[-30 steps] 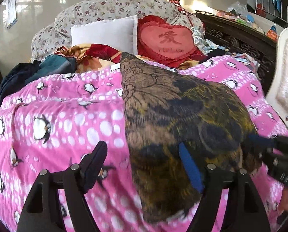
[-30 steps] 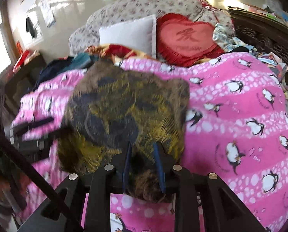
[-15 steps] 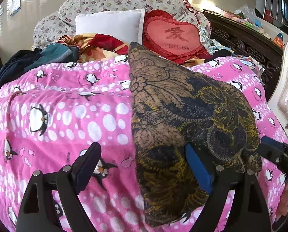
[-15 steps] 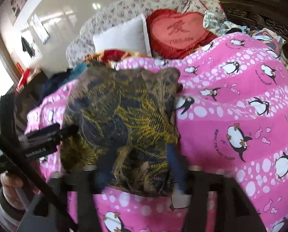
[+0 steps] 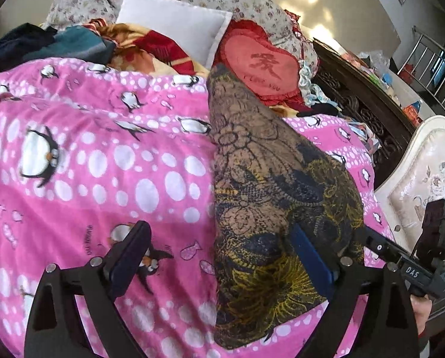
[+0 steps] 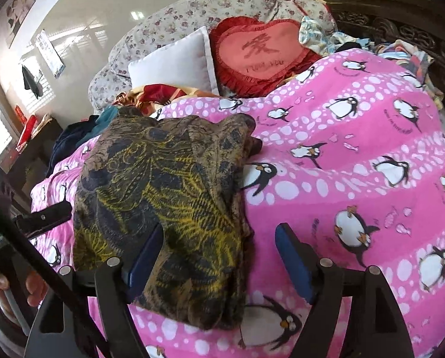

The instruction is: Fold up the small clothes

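A brown, black and yellow patterned garment point(image 5: 270, 203) lies folded on the pink penguin blanket point(image 5: 103, 164); it also shows in the right wrist view point(image 6: 162, 197). My left gripper point(image 5: 222, 256) is open, its right finger resting on the garment's near part, its left finger over the blanket. My right gripper point(image 6: 219, 256) is open and straddles the garment's near right edge; its left finger touches the cloth. The right gripper's body shows at the right edge of the left wrist view point(image 5: 401, 265).
A white pillow point(image 6: 174, 62), a red heart cushion point(image 6: 261, 50) and a floral bolster point(image 6: 192, 15) sit at the bed's head. Dark clothes point(image 5: 43, 44) are piled at the far left. A dark carved headboard point(image 5: 366, 104) and a cream chair point(image 5: 425, 185) stand to the right.
My right gripper has opened and let go of the garment's near edge. The garment now lies flat on the blanket. Both grippers have drawn back and tilted slightly.
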Demonstrator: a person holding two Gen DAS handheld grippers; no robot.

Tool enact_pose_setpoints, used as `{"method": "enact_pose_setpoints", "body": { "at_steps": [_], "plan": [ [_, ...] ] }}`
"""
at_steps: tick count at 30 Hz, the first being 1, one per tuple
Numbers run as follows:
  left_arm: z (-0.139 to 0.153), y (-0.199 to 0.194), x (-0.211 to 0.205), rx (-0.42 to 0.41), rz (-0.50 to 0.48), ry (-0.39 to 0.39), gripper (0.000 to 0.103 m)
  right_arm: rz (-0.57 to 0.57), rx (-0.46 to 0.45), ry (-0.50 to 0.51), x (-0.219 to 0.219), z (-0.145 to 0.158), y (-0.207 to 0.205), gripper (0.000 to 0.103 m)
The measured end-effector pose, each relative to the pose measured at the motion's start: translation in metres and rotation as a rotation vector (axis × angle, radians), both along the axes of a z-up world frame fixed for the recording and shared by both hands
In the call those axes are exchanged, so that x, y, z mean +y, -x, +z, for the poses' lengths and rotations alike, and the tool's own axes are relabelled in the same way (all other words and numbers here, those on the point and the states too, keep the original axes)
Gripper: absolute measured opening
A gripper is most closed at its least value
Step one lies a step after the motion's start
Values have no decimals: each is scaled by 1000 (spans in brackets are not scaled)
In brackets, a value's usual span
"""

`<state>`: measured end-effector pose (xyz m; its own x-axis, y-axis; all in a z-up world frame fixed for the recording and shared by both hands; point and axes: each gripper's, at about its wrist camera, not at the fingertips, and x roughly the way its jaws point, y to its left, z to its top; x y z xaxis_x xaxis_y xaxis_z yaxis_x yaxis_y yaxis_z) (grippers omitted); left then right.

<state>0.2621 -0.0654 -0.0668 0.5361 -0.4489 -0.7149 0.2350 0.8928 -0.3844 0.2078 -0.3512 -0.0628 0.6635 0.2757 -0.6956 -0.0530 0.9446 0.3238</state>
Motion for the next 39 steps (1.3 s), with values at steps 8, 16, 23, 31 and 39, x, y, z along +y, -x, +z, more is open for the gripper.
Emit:
{"method": "enact_pose_setpoints", "body": {
  "at_steps": [8, 16, 23, 31, 39],
  "plan": [
    [-24, -10, -29, 40, -55, -2, 85, 75, 10, -89, 9, -19, -23, 72],
    [18, 17, -31, -28, -114, -35, 28, 104, -31, -75, 29, 9, -7, 33],
    [59, 82, 29, -48, -121, -63, 28, 221, -76, -119, 65, 54, 43, 32],
    [25, 175, 85, 72, -114, -100, 31, 362, 34, -164, 122, 36, 124, 33],
    [-9, 205, 97, 54, -31, -194, 53, 255, 170, 84, 139, -7, 159, 60]
  ]
}}
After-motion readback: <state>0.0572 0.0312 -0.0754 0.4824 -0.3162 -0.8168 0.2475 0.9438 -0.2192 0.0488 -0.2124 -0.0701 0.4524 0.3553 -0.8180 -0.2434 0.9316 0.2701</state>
